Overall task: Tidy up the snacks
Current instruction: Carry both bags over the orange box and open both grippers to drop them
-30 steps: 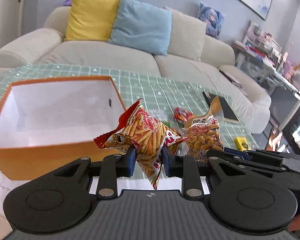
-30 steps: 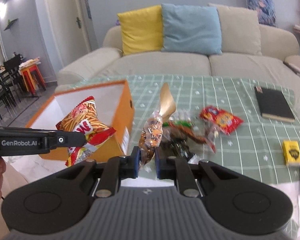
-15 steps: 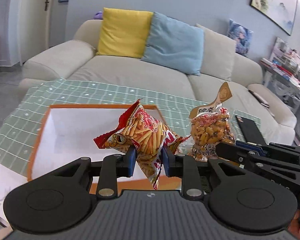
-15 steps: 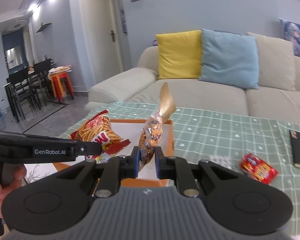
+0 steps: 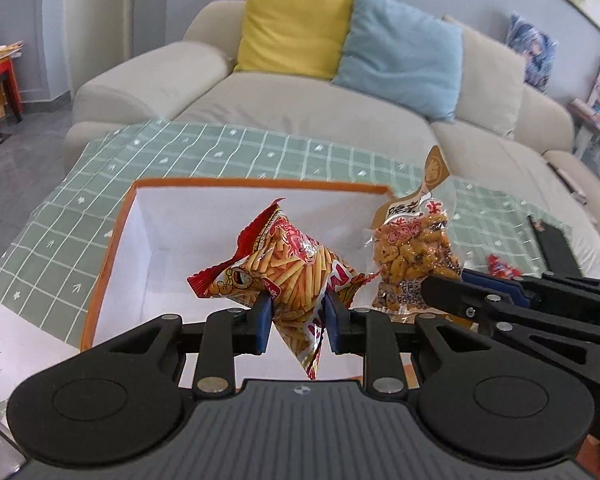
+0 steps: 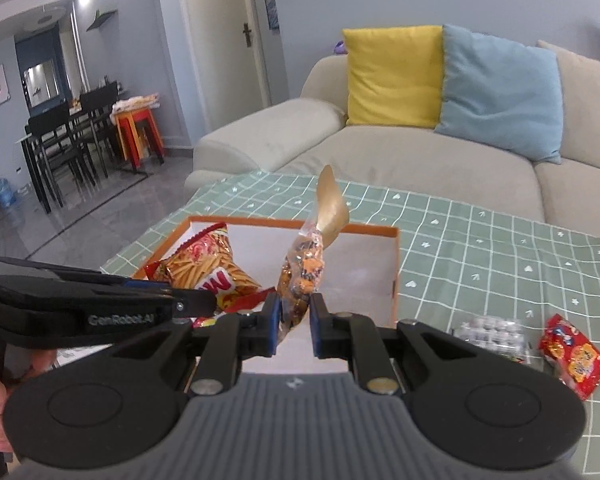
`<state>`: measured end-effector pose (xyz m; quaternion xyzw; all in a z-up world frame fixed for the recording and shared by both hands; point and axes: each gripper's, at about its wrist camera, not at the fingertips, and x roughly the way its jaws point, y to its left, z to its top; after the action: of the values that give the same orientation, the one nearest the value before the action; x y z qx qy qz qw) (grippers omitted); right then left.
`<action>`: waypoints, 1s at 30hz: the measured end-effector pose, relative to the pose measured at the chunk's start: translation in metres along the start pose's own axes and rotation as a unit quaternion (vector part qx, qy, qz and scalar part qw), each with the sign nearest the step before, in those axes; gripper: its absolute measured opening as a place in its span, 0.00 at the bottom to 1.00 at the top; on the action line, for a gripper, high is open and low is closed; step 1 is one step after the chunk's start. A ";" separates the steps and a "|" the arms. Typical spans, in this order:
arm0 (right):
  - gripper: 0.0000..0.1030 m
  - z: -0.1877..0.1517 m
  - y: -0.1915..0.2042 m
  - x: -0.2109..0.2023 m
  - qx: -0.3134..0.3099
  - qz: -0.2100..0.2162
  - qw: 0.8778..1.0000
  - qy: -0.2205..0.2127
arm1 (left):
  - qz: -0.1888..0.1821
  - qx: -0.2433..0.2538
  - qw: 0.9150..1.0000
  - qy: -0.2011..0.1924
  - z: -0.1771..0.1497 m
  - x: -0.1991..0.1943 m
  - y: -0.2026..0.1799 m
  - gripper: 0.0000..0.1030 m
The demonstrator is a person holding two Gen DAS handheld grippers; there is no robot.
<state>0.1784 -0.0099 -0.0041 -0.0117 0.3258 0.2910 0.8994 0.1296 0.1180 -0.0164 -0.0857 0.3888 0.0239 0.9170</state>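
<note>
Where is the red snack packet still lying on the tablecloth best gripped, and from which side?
Probably by a crimped end seam of the red packet, coming from above: it lies flat on the tablecloth, so only its thin edges offer the fingers a pinch.

Box (image 5: 112,248) orange outside, white inside; bench cloth (image 5: 228,152) green, white grid; stick-snack bag (image 5: 292,264) red-yellow; tongs' pads (image 5: 263,322) blue.

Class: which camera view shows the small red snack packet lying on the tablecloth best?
The right wrist view: the red packet lies whole and unobstructed on the green tablecloth. In the left wrist view only a sliver shows above the right gripper.
</note>
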 end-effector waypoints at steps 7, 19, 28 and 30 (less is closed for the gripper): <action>0.11 0.006 -0.002 0.038 -0.003 -0.003 0.999 0.035 | 0.016 -0.005 0.999 0.035 0.002 0.027 0.012 0.29; 0.10 0.001 -0.008 0.085 0.011 0.008 0.995 0.097 | 0.030 -0.013 0.994 0.100 -0.007 0.069 0.026 0.29; 0.10 -0.006 -0.008 0.108 0.021 0.011 0.990 0.140 | 0.040 -0.013 0.990 0.137 -0.004 0.083 0.029 0.29; 0.10 -0.008 -0.008 0.111 0.024 0.009 0.989 0.148 | 0.041 -0.014 0.989 0.142 -0.004 0.086 0.028 0.29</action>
<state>0.2469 0.0394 -0.0773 -0.0300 0.4623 0.2858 0.8389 0.1836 0.1432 -0.0844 -0.0852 0.5183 0.0550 0.8492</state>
